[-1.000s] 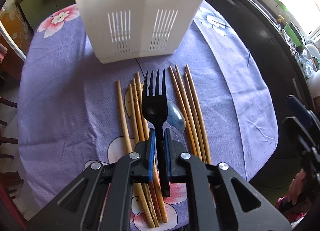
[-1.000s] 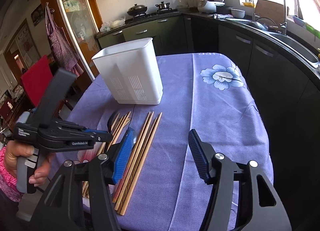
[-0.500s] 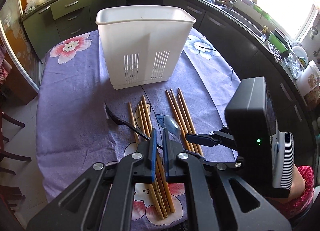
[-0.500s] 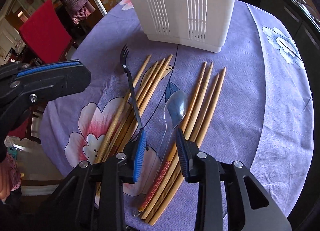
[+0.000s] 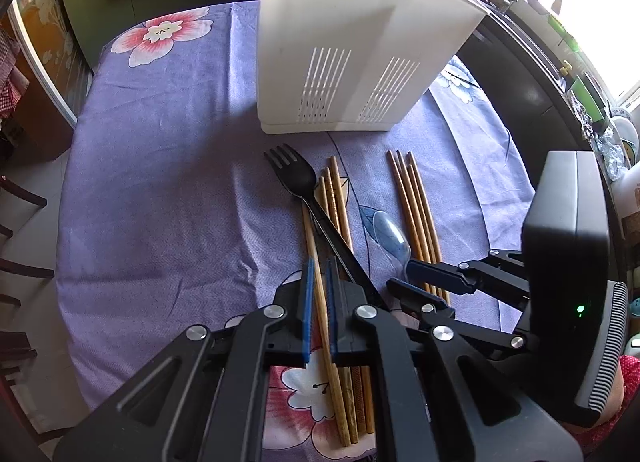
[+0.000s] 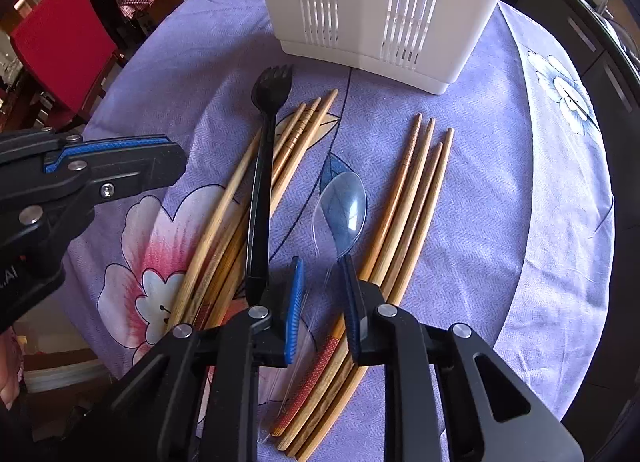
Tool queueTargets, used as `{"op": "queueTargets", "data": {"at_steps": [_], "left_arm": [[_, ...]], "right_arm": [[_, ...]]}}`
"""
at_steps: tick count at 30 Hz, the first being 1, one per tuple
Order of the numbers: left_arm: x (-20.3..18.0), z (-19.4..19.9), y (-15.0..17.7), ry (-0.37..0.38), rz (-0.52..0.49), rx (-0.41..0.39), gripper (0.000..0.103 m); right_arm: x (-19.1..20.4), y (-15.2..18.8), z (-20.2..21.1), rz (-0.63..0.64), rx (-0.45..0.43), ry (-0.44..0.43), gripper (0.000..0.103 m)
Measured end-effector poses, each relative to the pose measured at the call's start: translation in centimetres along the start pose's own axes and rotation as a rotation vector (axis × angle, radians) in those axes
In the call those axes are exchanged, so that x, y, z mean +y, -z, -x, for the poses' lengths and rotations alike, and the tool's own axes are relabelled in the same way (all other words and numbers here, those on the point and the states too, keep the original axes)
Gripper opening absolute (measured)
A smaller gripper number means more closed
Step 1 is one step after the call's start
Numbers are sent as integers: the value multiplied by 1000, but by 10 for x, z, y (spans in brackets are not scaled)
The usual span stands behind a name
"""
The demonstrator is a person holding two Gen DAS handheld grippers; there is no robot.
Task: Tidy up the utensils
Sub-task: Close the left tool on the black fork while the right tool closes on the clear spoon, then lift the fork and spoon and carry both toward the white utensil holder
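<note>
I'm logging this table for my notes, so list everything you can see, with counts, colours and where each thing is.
Utensil holder: one, white, slotted, far side of table.
Fork: one, black, lying across the left chopsticks.
Spoon: one, clear, between the chopstick groups.
Left chopsticks: about four, wooden.
Right chopsticks: four, wooden.
Tablecloth: one, purple, floral.
Chair: one, red, beyond the table.
Left gripper: black, blue pads, over the left chopsticks.
Right gripper: open, astride the spoon handle.
</note>
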State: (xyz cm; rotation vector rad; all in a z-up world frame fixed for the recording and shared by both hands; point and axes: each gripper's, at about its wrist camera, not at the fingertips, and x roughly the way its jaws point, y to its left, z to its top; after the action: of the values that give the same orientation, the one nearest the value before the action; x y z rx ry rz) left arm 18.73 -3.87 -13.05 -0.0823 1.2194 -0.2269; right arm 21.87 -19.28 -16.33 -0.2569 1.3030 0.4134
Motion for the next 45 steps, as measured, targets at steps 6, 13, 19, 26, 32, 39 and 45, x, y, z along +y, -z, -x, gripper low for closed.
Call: {"op": "queueTargets", "data": {"at_steps": [6,13,19,26,32,39,45], "left_arm": [[7,-8,-10,-8,44,17,6],[14,-32,-26,19,130,77,6],[1,-45,-38,-21,145,89,7],[-10,-56,-49,-107,169,91,19],[-14,-70,-54,-137,185,127,19],[-24,-71,-58,-155,154,111,8],[-27,-48,-54,-144,121,33,8]], "right_arm": [[16,-1,-3,14,-75,49,11],[-14,13,23,-92,-174,-94,9],[-32,26,48,-146,-249,-187,9],[-45,42,51,-143,-255,-261,9],[-52,47,52,-146,-274,-291,9],[-61,59,67,-151,-304,-304,9],[-63,62,80,-151,-338,-307,9]]}}
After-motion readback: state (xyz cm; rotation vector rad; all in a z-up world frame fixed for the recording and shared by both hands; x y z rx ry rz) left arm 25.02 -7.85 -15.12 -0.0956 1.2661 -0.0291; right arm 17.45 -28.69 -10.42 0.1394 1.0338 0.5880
